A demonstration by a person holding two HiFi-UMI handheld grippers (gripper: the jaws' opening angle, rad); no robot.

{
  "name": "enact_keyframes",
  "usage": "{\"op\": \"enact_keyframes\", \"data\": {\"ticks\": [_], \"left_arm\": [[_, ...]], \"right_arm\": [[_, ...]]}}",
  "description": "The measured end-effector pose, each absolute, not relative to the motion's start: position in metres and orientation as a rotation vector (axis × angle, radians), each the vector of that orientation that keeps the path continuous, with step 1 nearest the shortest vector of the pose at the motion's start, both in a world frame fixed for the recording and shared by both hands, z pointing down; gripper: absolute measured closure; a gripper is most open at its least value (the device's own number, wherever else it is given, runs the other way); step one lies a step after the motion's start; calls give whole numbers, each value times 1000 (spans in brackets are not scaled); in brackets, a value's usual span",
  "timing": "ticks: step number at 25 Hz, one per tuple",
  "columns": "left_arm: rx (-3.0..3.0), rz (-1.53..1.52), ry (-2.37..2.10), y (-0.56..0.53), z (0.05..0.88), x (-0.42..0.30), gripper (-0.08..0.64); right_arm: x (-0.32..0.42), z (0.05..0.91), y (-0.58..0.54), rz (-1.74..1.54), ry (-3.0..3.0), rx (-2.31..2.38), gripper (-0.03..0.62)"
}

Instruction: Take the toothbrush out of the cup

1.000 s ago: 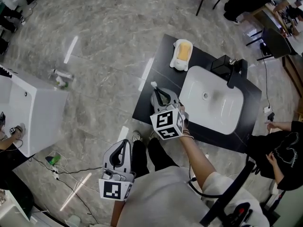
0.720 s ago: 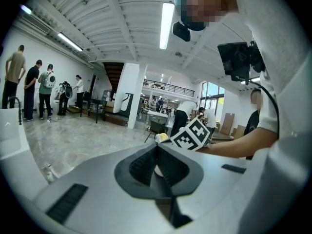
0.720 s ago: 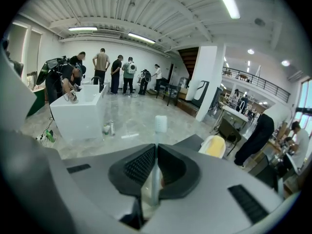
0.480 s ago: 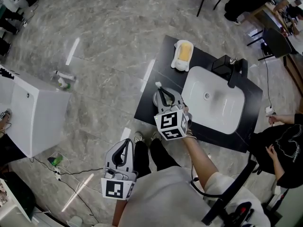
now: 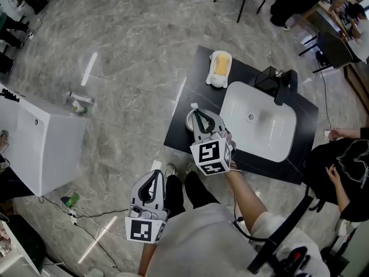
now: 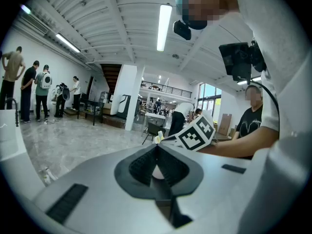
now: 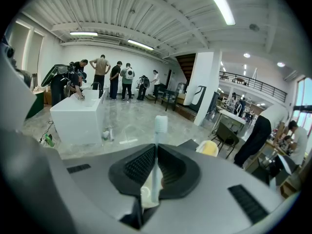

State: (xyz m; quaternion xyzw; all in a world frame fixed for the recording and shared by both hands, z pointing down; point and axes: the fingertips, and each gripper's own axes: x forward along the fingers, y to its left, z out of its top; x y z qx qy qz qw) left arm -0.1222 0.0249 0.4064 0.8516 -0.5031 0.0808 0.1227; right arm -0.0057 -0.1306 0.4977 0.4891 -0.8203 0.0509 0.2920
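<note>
A white toothbrush [image 7: 156, 152] stands upright between the jaws of my right gripper [image 7: 156, 149], which is shut on its handle. Its bristle head [image 7: 160, 124] rises above the jaws. The pale cup [image 7: 145, 197] shows just below, with the handle's lower end over or in its mouth. In the head view my right gripper [image 5: 196, 113] hovers over the cup [image 5: 188, 122] at the black counter's left edge, with the toothbrush head [image 5: 194, 105] sticking out beyond it. My left gripper [image 5: 154, 174] [image 6: 157, 146] hangs shut and empty, low by the person's legs.
A white sink basin [image 5: 259, 126] with a black faucet [image 5: 285, 86] fills the black counter [image 5: 180, 136]. A yellow sponge in a white dish [image 5: 219, 67] lies at the counter's far corner. A white cabinet [image 5: 43, 143] stands on the left, people on the right.
My right gripper has risen a little over the cup with the toothbrush in it. The left gripper has kept still.
</note>
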Motion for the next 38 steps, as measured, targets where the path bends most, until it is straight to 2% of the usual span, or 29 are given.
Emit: {"op": "enact_keyframes", "data": {"ticks": [15, 23, 29, 38], "left_arm": [[2623, 213, -1428, 43, 373, -86, 557], [2686, 214, -1388, 57, 373, -61, 557], [2687, 195, -1381, 60, 368, -47, 557], [2718, 251, -1390, 70, 368, -59, 557]], "right_arm": [[33, 380, -71, 19, -2357, 1513, 569], [58, 364, -33, 59, -2420, 1590, 569], [65, 346, -14, -72, -2476, 1550, 569], [74, 353, 12, -33, -2449, 1585, 568]]}}
